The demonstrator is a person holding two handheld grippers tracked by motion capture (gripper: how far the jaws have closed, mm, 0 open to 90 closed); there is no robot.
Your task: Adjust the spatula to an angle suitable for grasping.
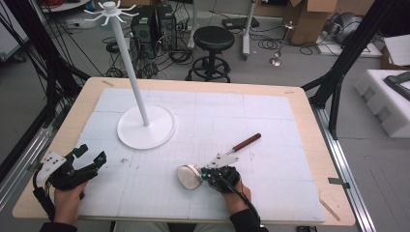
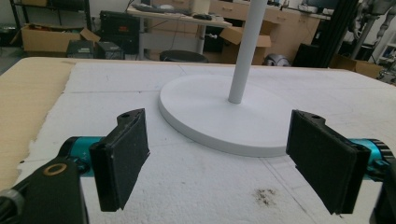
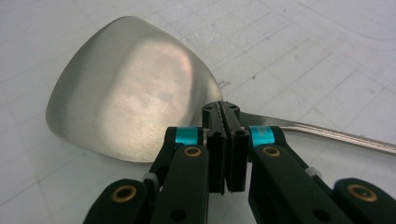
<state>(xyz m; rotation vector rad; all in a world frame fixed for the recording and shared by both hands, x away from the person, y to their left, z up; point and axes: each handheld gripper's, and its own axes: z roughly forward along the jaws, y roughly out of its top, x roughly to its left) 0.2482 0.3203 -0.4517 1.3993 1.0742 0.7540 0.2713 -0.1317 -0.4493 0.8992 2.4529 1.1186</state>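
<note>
Right gripper near the front edge of the white foam mat, jaws pressed fully together; in the right gripper view, black pads meeting with barely a seam, closed just where the steel spatula's blade narrows into its shaft. Hard to tell from that view whether the pads actually pinch the metal or merely sit shut over it, the contact point hidden behind the jaw tips. Spatula lying on the mat, blade toward the person, brown wooden handle pointing away to the right; middle of the shaft covered in the high view by the grey plate on the gripper. Left gripper at the mat's left front corner, jaws spread wide with nothing between them; in the left gripper view, both pads standing well apart over bare foam, a small dark smudge on the foam between them. White stand on the mat behind, round base flat, thin pole rising to a crown of hooks, all bare; pole top cut off in the left gripper view. Cardboard boxes on the floor beyond the table, contents not visible. No readable writing or labels anywhere.
</note>
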